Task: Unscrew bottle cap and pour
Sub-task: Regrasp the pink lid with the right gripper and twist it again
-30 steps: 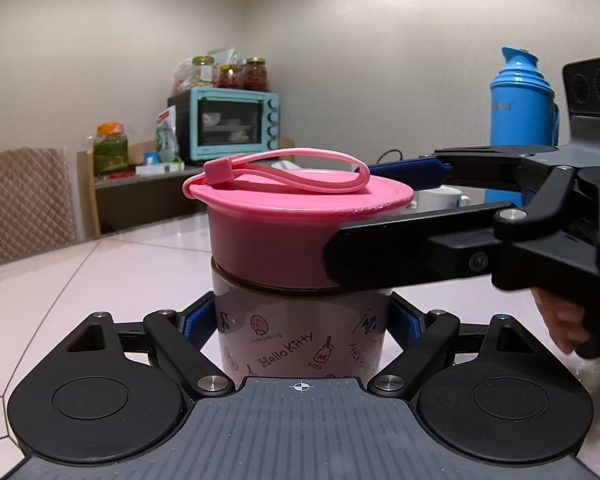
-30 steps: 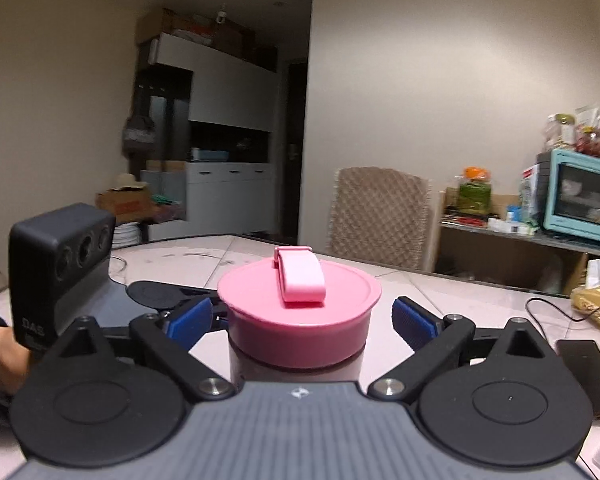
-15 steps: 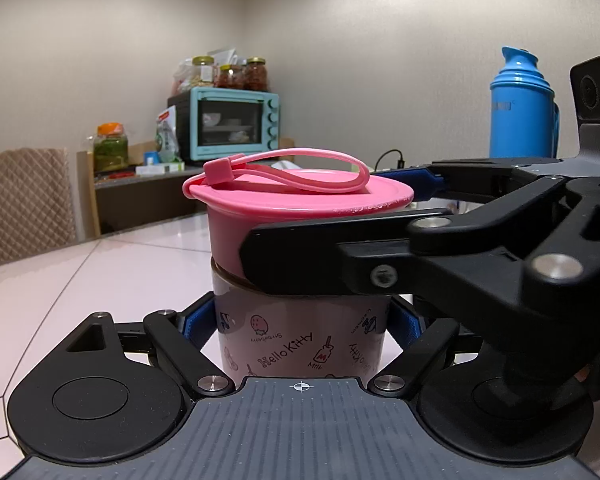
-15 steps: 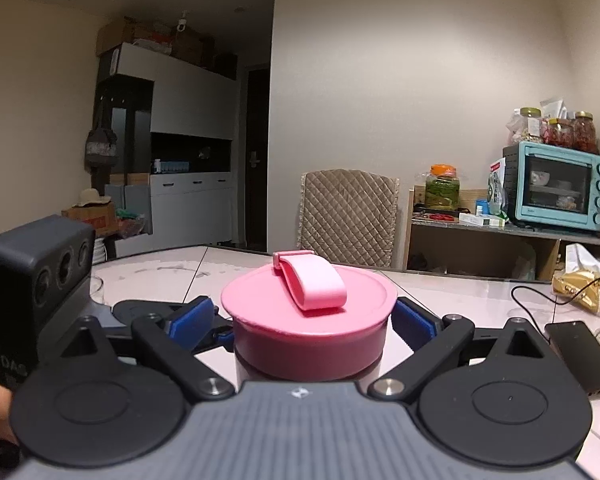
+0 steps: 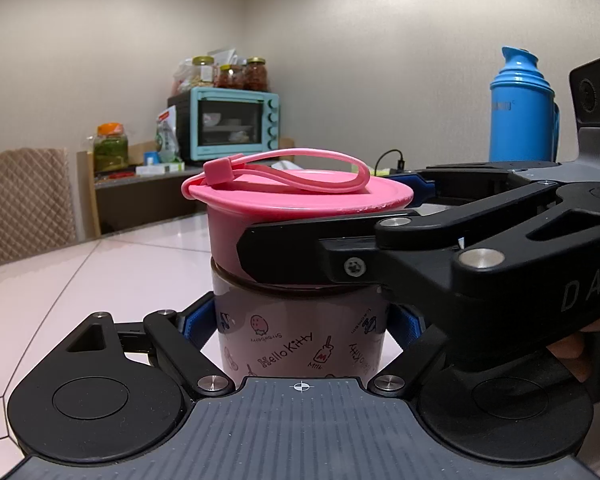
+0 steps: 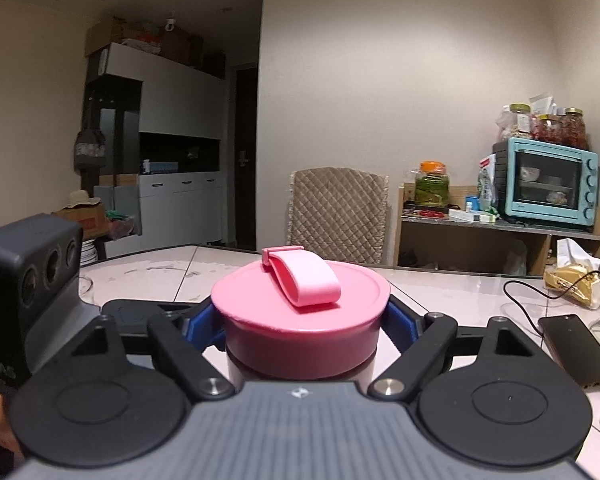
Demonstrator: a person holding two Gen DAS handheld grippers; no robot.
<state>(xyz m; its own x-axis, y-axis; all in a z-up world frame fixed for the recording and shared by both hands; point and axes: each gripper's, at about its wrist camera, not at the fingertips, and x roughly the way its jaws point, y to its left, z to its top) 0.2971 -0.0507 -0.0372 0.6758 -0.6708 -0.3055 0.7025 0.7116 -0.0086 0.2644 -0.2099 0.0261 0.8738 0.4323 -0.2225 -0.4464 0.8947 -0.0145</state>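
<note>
A pale pink Hello Kitty bottle (image 5: 300, 336) stands on a glossy white tiled counter (image 5: 100, 272). The left gripper (image 5: 300, 320) has its jaws closed on the bottle's body, and the right gripper (image 6: 300, 328) has its jaws closed on the pink cap (image 6: 300, 312). Behind, beige walls, a quilted chair (image 6: 338, 212) and a teal toaster oven (image 6: 548, 182) on a shelf.

The bottle (image 5: 300, 340) base hides behind the tongs body; the phone (image 6: 576, 348) screen is unreadable.

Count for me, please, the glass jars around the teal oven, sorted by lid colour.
Gold-lidded jars, on top of the oven: 3
Orange-lidded jar, on the shelf beside it: 1
Total: 4
</note>
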